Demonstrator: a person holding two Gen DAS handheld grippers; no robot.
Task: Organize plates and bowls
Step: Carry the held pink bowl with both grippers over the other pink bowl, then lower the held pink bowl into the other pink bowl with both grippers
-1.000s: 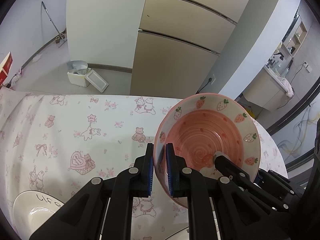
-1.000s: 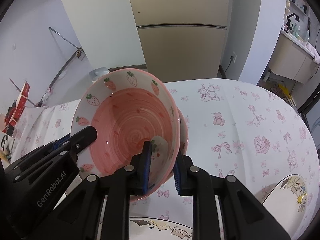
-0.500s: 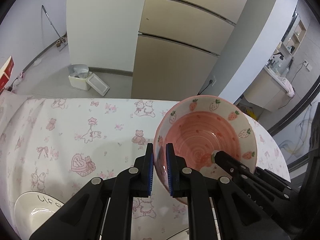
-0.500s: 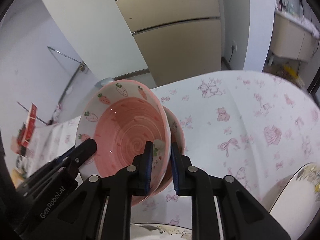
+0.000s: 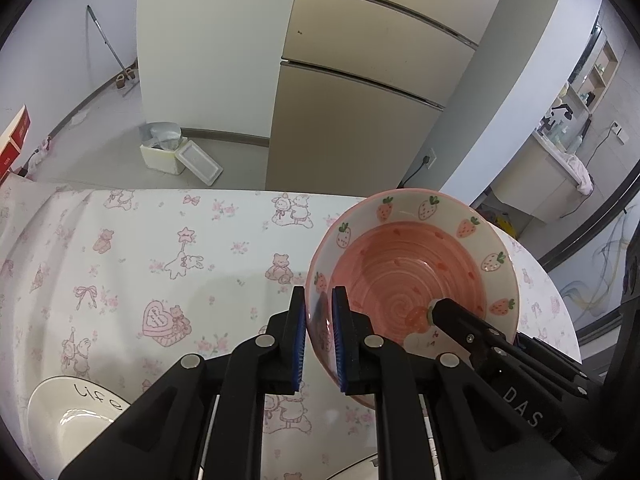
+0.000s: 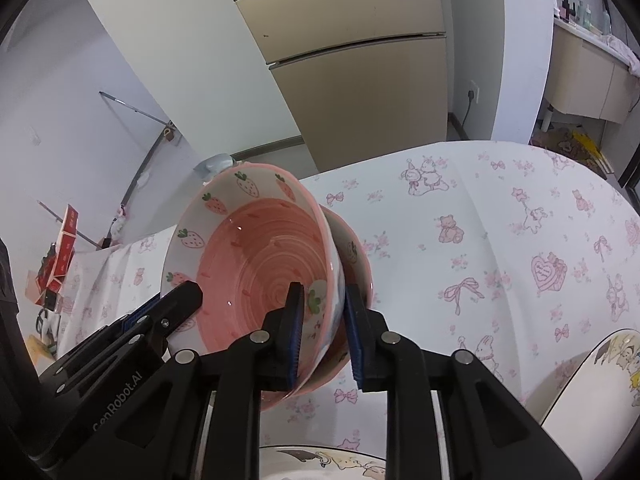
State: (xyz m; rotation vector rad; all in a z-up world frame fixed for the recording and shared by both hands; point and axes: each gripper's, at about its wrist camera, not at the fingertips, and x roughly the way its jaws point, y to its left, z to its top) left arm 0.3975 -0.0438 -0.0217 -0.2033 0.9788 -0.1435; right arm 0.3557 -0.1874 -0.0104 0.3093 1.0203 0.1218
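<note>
Strawberry bowls [image 5: 420,280] – two, nested one inside the other – held tilted in the air above the table [image 5: 200,240], touching its cloth nowhere. Left gripper [image 5: 319,304] clamped tight on the stack's near-left rim, blue pads pinching the wall from both sides. Taking the weight on that side, by the look of it, so that the pair can be carried as one.

Right gripper [image 6: 324,296] astride the opposite edge, one pad inside the inner bowl, the other outside the outer one. Jaws just now opening a little, both rims between them. Hard to tell from the right wrist view whether the pads press or merely bracket the walls. Probably a second hold for steadying a tilted, slippery stack.

Outward from the jaws: glossy ceramic, deep pink inside with a spiral of raised rings. Broad cream rim band painted with red strawberries and green leaves. Outer bowl slid slightly off-centre, its edge peeping out past the inner one.

Lower down, on the table's near-left part, a white plate [image 5: 72,412] lettered "life". On the table's near-right part, a cartoon plate [image 6: 592,392], well apart from the bowls. Beyond the table's far edge, a beige fridge [image 5: 360,100].
</note>
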